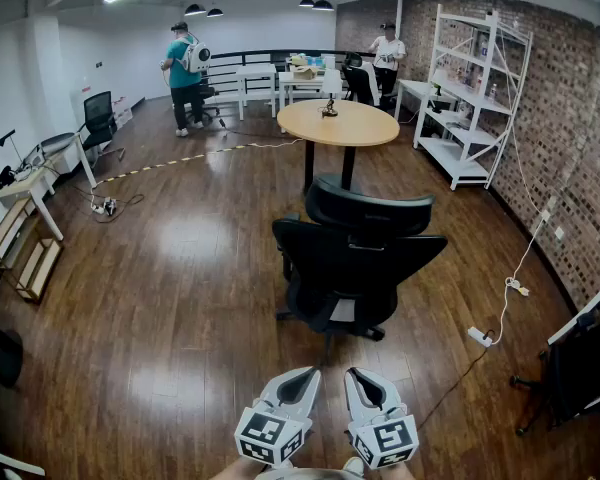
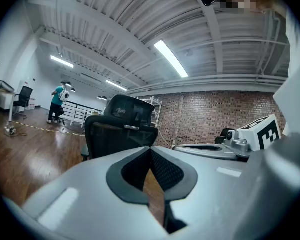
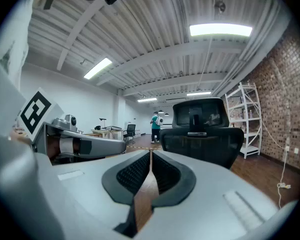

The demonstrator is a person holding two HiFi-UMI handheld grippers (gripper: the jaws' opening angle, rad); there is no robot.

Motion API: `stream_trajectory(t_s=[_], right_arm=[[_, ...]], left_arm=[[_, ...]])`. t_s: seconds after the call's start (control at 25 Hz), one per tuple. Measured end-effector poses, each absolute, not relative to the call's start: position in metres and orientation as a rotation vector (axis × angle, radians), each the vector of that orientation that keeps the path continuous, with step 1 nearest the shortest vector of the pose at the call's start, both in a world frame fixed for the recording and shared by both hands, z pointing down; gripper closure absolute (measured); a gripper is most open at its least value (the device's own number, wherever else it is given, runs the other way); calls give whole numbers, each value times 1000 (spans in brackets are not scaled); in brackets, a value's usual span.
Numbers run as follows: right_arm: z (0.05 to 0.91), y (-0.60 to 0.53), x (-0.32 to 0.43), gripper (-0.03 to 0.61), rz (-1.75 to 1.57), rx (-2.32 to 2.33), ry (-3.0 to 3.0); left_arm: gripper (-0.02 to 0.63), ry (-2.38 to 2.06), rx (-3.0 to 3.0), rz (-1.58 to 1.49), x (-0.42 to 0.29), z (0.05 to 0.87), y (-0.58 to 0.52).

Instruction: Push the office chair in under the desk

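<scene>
At the left, the left gripper (image 1: 302, 376): jaws pressed together tip to tip, nothing between them, pointing level. Straight ahead of it and a touch to its right, well apart, the black office chair (image 1: 355, 258), its back towards both grippers, seat facing away. Beyond the chair, farther ahead again, a round wooden table (image 1: 338, 123), most likely the desk meant. Chair standing short of it, seat not yet under the top.

Close beside the left gripper, on its right, the right gripper (image 1: 358, 378): likewise closed on itself, empty, tipped very slightly down, with the chair's headrest dead ahead in its own view.

Probably fairly heavy, yet easy to roll on casters over the smooth wooden floor (image 1: 180, 288). Likely to swivel on its column if pushed off-centre. Mesh back soft and yielding; headrest perhaps hinged and apt to tilt. No need to grasp: better to set both closed tips against the stiff upper rim of the backrest, one either side of the middle, and press evenly.

Ahead and off to the right of the right gripper, a white power strip (image 1: 480, 336) with its cable on the floor, clear of the straight path.
</scene>
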State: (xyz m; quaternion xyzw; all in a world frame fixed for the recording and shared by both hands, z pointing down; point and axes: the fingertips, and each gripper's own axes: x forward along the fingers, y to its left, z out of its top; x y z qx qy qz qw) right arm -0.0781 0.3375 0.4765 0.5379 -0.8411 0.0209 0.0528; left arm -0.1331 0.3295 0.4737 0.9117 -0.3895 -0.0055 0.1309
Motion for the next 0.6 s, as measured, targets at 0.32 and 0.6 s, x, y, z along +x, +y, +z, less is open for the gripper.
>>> stream_trajectory(t_s=[0.32,0.6], right_arm=[[461,319,-99,571,18,1705,-2535],[458,309,-100,571,13,1763,-2499]], left_arm=[[598,-1090,2685,-32,-159,461,309],[598,-1037,2712,-26,-160,460,293]])
